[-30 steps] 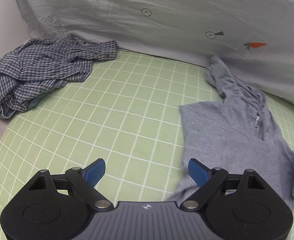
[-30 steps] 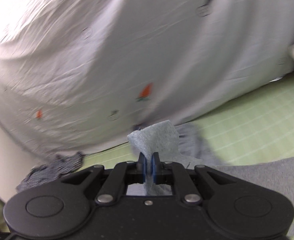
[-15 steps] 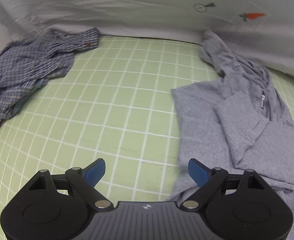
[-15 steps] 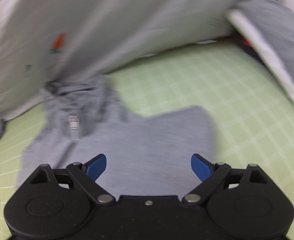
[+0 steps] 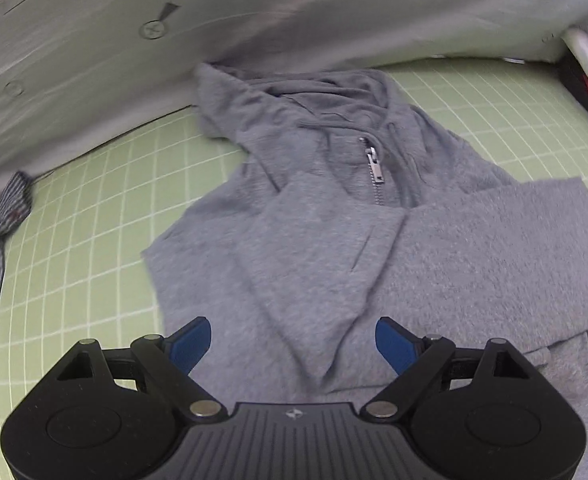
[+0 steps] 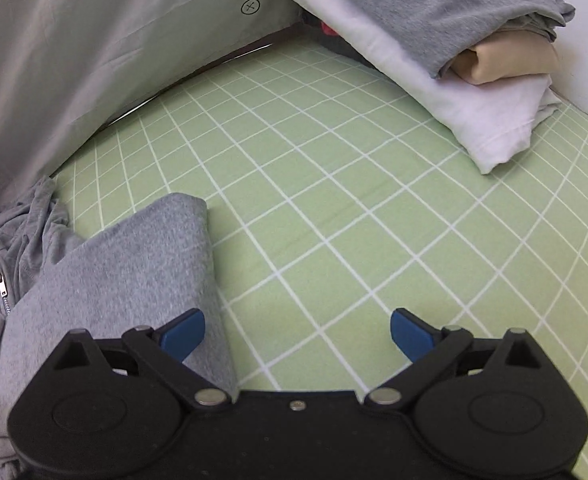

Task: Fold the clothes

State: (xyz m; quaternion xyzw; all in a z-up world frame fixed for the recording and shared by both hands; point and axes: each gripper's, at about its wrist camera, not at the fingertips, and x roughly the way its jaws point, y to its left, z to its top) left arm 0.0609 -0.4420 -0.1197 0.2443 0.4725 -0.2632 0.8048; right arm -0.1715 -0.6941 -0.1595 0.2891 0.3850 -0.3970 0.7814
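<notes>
On the green grid mat (image 6: 333, 208), the grey hoodie (image 5: 313, 240) lies straight ahead of my left gripper (image 5: 293, 344), zipper running away from me. My right gripper (image 6: 297, 334) sits off its folded sleeve (image 6: 150, 256). Both grippers' fingers are spread, empty; left is nearer.

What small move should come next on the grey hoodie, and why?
Probably lower the open left gripper onto the grey hoodie at its left edge to fold that side in. One sleeve already lies across the chest, the left side is still spread on the green mat, and both grippers are empty.
</notes>
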